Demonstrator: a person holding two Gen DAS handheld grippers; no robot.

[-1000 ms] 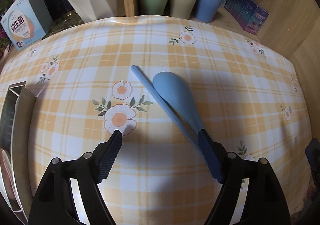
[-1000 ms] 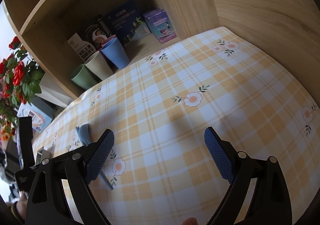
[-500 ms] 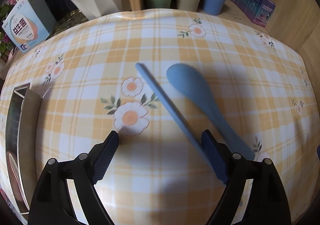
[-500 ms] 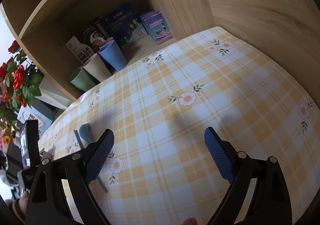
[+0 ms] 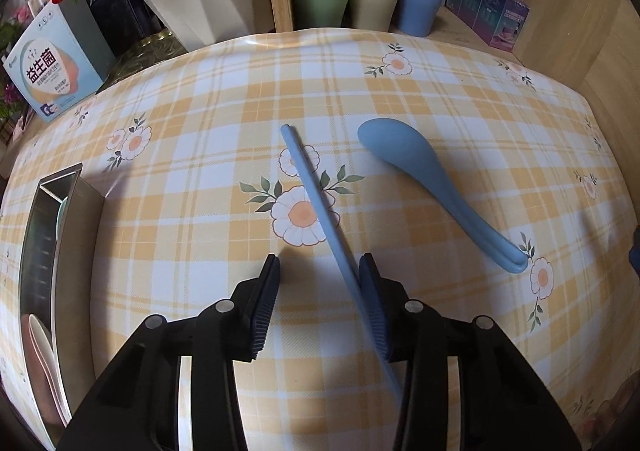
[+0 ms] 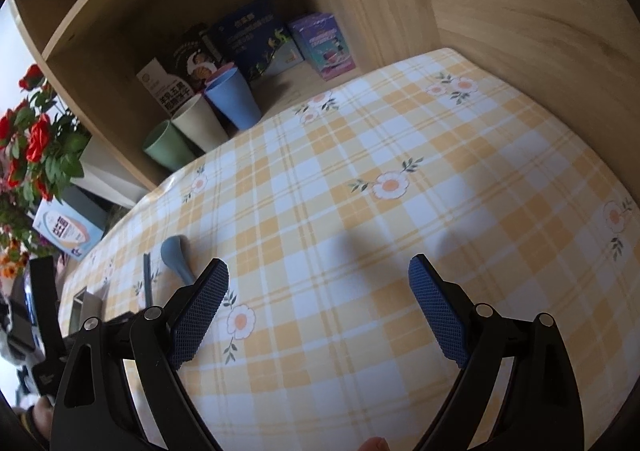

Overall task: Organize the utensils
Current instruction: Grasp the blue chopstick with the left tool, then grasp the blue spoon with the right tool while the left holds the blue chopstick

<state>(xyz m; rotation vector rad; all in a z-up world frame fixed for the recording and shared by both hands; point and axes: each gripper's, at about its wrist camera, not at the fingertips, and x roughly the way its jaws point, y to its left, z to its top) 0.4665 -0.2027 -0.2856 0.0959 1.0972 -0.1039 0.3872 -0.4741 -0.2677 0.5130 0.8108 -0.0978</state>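
The step in hand is the pickup of the blue chopstick (image 5: 316, 207), which lies flat on the checked counter (image 5: 440, 91), running diagonally from the middle toward the near edge. The left gripper (image 5: 318, 271) points steeply down over its near half, and its jaws have just been closing: the stick runs between the fingers, against or just beside the right-hand pad, while the other pad stands clear of it, so the grip is not yet made. The blue spoon (image 5: 424, 171) rests near the stick on the right, bowl toward the shelf, apart from the fingers. At the left edge of the counter stands a metal tray (image 5: 60, 211) that already holds pale utensils, likely the destination. The right gripper (image 6: 318, 303) hangs over bare cloth, fingers spread wide with nothing between them. The next move calls for finishing the squeeze until both pads pinch the thin stick, then a clean lift, since a slim rod can roll or slip off
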